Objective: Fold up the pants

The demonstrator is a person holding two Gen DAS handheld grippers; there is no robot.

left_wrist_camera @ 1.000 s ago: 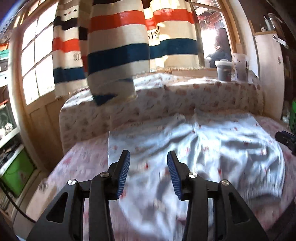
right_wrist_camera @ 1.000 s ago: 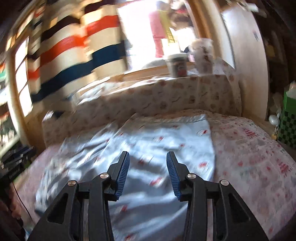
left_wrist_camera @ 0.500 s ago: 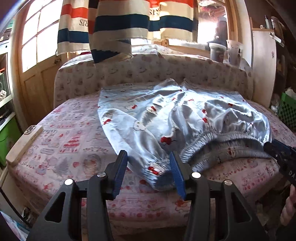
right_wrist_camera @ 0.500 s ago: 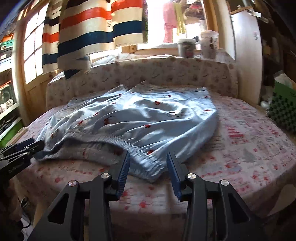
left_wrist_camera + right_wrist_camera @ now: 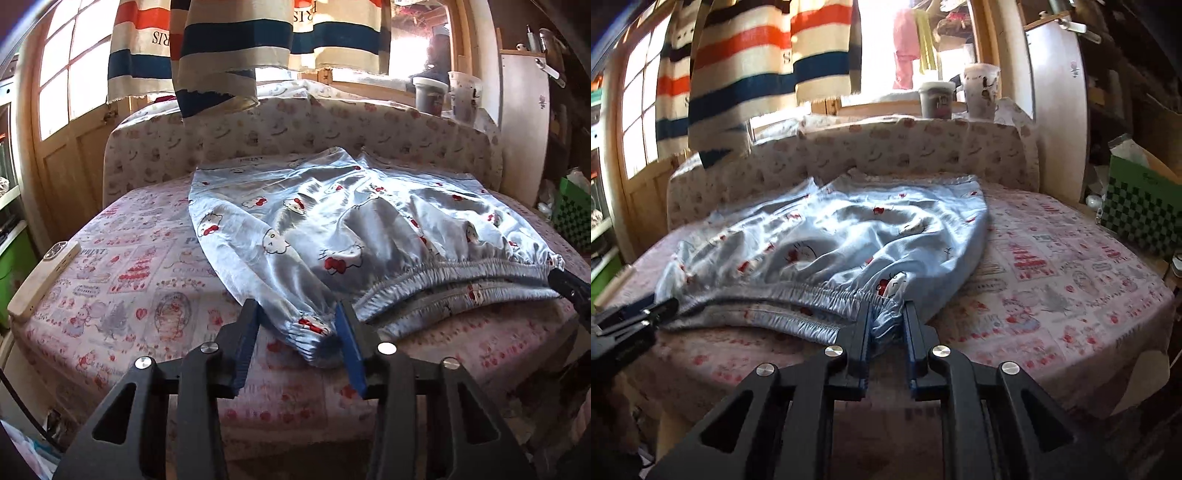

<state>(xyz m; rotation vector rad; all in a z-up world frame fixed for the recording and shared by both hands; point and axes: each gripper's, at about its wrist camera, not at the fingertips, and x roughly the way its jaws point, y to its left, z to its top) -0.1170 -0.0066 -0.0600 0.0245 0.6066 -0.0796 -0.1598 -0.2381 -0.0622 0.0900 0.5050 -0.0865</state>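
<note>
Light, slippery pale-blue satin pants (image 5: 351, 229) with a red-bowed cat print lie rumpled on the pink patterned bed (image 5: 140, 280).
Right gripper (image 5: 886, 325) pinches the elastic waistband's corner; left gripper (image 5: 299, 332) gapes around the other, best hold.

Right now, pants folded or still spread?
Spread, not folded. The pants lie open across the bed, elastic waistband stretched along the near edge. Right gripper has jaws closed on the waistband corner.

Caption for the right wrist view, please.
Right gripper pinches the waistband corner of light blue pants spread on a patterned bed.
</note>
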